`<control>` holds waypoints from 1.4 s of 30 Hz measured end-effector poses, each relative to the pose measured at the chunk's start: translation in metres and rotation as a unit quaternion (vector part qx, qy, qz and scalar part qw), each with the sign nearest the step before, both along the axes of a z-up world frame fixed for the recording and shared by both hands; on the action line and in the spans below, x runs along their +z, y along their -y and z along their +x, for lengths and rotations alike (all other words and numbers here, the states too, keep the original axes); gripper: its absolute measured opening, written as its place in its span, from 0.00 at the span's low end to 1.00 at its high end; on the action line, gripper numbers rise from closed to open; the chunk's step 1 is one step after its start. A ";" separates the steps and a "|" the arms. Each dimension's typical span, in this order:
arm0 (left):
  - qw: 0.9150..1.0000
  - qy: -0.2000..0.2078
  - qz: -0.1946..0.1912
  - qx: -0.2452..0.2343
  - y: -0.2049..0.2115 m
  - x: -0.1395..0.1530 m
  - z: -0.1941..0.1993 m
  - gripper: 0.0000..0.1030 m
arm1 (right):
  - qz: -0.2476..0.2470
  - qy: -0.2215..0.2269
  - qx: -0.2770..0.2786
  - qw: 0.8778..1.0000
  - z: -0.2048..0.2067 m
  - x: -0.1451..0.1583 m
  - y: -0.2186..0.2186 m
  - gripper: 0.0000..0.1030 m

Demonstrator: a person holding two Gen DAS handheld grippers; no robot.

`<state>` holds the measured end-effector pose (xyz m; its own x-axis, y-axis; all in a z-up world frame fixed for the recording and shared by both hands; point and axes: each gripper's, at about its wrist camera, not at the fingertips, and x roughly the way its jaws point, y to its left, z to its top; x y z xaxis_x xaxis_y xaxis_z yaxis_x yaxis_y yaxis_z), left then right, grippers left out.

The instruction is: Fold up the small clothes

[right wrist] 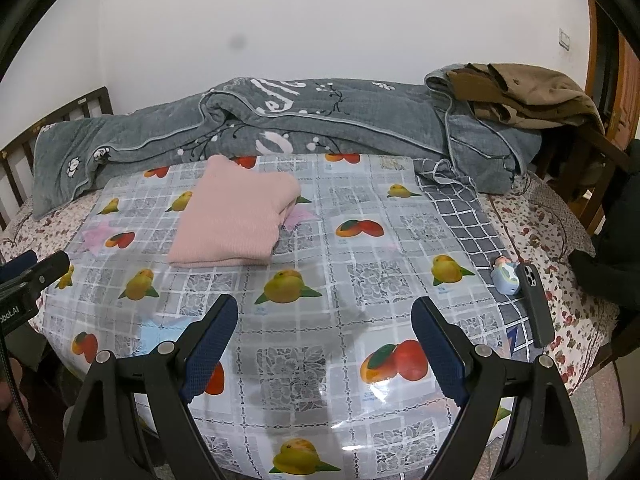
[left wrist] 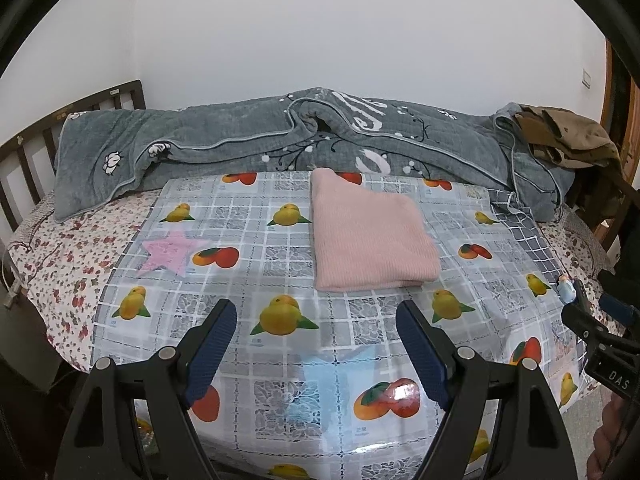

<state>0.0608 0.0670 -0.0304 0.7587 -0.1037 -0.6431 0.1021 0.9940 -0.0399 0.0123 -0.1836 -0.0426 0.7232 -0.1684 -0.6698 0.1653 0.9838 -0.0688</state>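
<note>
A pink knitted garment (left wrist: 368, 236) lies folded into a flat rectangle on the fruit-print plastic sheet (left wrist: 280, 280); it also shows in the right wrist view (right wrist: 236, 220), left of centre. My left gripper (left wrist: 316, 312) is open and empty, held above the sheet in front of the garment, apart from it. My right gripper (right wrist: 326, 312) is open and empty, in front and to the right of the garment. Each gripper's body shows at the edge of the other's view.
A grey quilt (left wrist: 280, 136) is bunched along the wall side of the bed, with a brown jacket (right wrist: 520, 92) on its right end. A small figurine (right wrist: 505, 276) and a dark phone (right wrist: 536, 304) lie at the sheet's right edge. A wooden headboard (left wrist: 24, 140) stands left.
</note>
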 end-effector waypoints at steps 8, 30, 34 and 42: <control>1.000 0.001 0.000 0.001 -0.002 0.004 -0.001 0.79 | 0.001 0.003 -0.005 1.000 -0.001 0.004 -0.003 0.85; 1.000 0.001 -0.001 0.003 -0.003 0.005 -0.002 0.79 | 0.004 0.006 -0.009 1.000 -0.004 0.005 -0.003 0.85; 1.000 0.002 -0.001 0.002 -0.004 0.006 -0.002 0.79 | 0.005 0.005 -0.008 1.000 -0.005 0.006 -0.004 0.85; 1.000 0.002 -0.002 0.002 -0.004 0.006 -0.002 0.79 | 0.004 0.006 -0.008 1.000 -0.005 0.006 -0.007 0.85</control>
